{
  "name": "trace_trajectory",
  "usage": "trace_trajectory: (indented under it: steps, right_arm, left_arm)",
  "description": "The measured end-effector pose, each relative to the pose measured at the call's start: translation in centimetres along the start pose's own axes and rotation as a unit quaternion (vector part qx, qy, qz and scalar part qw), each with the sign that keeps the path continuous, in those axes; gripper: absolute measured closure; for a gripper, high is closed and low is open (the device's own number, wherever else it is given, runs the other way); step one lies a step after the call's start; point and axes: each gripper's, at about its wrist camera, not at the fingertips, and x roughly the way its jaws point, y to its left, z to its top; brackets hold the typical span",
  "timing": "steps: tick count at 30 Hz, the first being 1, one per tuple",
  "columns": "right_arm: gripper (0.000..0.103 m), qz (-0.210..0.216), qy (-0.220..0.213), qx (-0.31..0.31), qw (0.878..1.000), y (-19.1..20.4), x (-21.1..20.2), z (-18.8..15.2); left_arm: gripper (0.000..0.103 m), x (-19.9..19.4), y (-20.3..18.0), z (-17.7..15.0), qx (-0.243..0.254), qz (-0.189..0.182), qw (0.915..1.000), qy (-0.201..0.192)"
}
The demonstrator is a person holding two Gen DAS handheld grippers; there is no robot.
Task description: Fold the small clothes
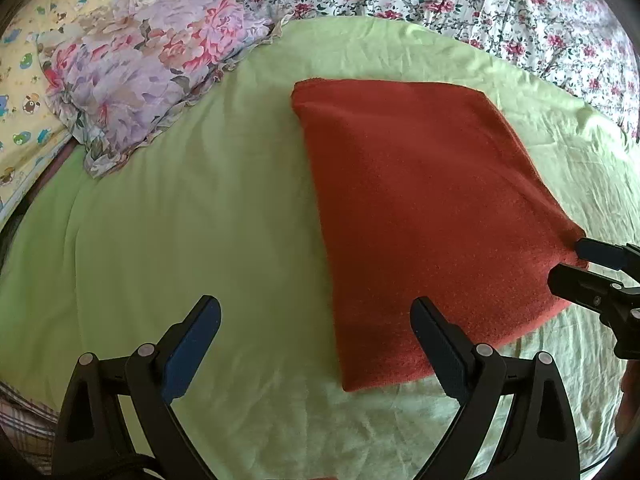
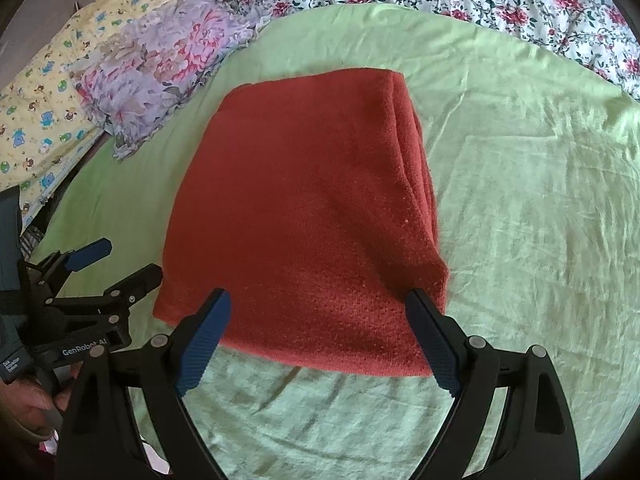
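Observation:
A rust-red knitted garment (image 1: 420, 216) lies folded into a flat rectangle on the light green sheet (image 1: 180, 208). It also shows in the right wrist view (image 2: 304, 216), with stacked folded layers along its right side. My left gripper (image 1: 316, 320) is open and empty, above the sheet at the garment's near left corner. My right gripper (image 2: 320, 316) is open and empty, with its jaws spread over the garment's near edge. In the left wrist view the right gripper (image 1: 576, 260) sits at the garment's near right corner. In the right wrist view the left gripper (image 2: 120, 260) is just left of the garment.
A lilac floral pillow (image 1: 140, 72) and a yellow cartoon-print pillow (image 1: 24, 92) lie at the far left. A white quilt with red flowers (image 1: 480, 0) runs along the far side. The green sheet (image 2: 540, 200) is wrinkled to the right of the garment.

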Motion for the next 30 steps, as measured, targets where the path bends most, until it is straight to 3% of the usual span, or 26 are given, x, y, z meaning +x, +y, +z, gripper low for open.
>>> trace_trajectory:
  steps: [30]
  right_arm:
    - [0.014,0.003,0.013,-0.012,1.0,0.4,0.4,0.52]
  left_arm:
    - [0.007,-0.21,-0.43,0.04,-0.006,0.0,1.0,-0.004]
